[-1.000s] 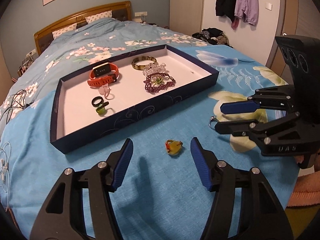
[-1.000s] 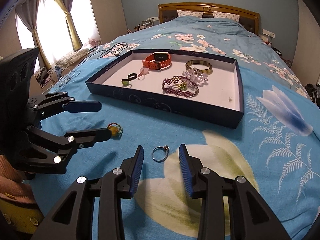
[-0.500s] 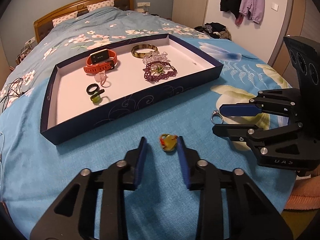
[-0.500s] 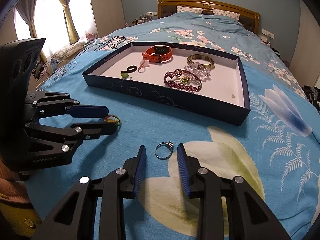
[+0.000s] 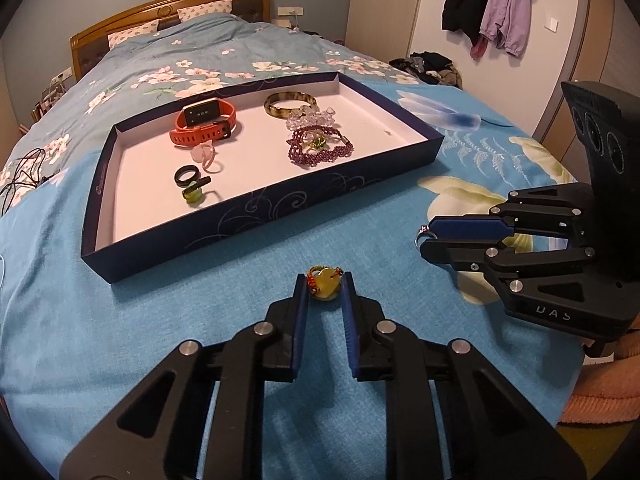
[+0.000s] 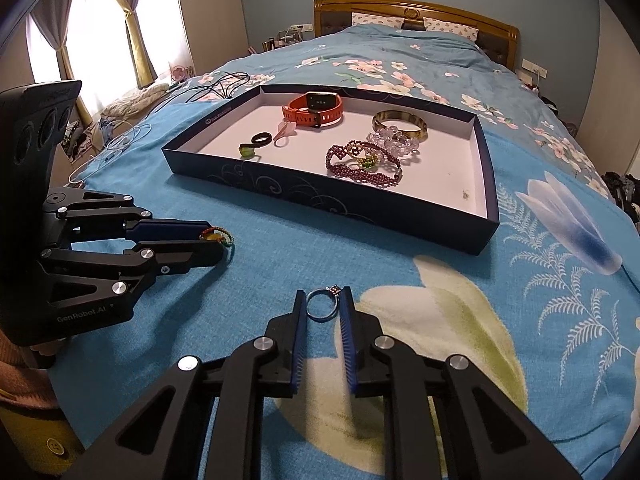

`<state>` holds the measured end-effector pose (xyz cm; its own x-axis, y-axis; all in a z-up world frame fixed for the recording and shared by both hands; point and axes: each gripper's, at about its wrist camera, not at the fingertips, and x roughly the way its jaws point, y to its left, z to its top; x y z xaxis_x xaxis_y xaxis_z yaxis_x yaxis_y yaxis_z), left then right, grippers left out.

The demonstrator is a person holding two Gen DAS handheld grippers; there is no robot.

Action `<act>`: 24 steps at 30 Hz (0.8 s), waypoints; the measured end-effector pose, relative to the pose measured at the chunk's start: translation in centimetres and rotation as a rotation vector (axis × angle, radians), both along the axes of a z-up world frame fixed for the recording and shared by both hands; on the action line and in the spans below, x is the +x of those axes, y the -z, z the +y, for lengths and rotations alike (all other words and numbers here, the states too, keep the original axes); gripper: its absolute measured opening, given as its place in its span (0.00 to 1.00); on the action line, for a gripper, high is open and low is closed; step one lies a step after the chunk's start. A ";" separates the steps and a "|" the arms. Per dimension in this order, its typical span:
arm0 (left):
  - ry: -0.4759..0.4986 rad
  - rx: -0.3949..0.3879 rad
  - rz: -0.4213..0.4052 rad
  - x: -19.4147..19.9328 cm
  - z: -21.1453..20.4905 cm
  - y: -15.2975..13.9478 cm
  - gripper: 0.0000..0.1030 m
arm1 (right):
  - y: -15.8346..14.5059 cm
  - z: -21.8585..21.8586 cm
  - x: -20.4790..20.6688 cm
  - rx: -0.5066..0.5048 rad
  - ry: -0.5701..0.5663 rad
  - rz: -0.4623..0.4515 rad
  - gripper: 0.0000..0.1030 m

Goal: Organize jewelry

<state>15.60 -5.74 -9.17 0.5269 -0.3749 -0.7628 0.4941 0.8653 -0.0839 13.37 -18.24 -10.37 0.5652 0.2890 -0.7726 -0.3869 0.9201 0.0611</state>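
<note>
A yellow stone ring [image 5: 325, 287] with a red and green beaded band lies on the blue bedspread. My left gripper [image 5: 324, 290] is closing on it, and both pads touch its sides. A silver ring [image 6: 322, 306] lies on the white flower print between the tips of my right gripper [image 6: 323, 307], whose jaws are also closing and touch it on both sides. Beyond them sits the dark blue tray [image 5: 260, 216] with an orange watch [image 5: 204, 124], a bangle [image 5: 290, 104], a purple bead bracelet [image 5: 320, 148] and small rings [image 5: 187, 176].
The two grippers sit side by side, the right gripper [image 5: 426, 236] close to my left one's right. Cables [image 6: 120, 140] lie on the bed left of the tray [image 6: 328, 200]. A pink towel [image 5: 600, 400] lies at the bed's near edge.
Both grippers have closed from wide apart onto their rings, the left on the yellow one, the right on the silver one. Neither hand has shifted noticeably.
</note>
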 end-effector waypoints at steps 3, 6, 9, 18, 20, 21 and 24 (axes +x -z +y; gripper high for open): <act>-0.004 -0.006 -0.004 -0.1 0.1 -0.1 0.16 | -0.1 -0.2 -0.1 0.014 0.003 -0.002 0.14; -0.008 -0.014 -0.010 -0.2 0.4 -0.2 0.16 | -0.3 -0.5 -0.2 0.029 0.007 -0.010 0.14; -0.016 -0.018 -0.015 -0.2 0.6 -0.3 0.16 | -0.5 -0.7 -0.4 0.047 0.009 -0.017 0.14; -0.050 -0.037 -0.043 -0.2 1.5 -1.1 0.16 | -1.8 -1.4 -0.6 0.093 0.031 -0.063 0.14; -0.058 -0.038 -0.053 -0.3 1.7 -1.4 0.16 | -2.1 -1.6 -0.6 0.102 0.033 -0.073 0.14; -0.059 -0.042 -0.054 -0.2 1.8 -1.5 0.16 | -2.2 -1.6 -0.6 0.104 0.034 -0.078 0.14; -0.068 -0.050 -0.063 -0.3 2.1 -1.8 0.16 | -2.5 -1.7 -0.6 0.118 0.038 -0.087 0.14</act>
<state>15.31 -3.68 -7.36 0.5984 -0.3731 -0.7090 0.4399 0.8926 -0.0984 12.78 -19.95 -7.86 0.6410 0.3523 -0.6819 -0.3609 0.9224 0.1372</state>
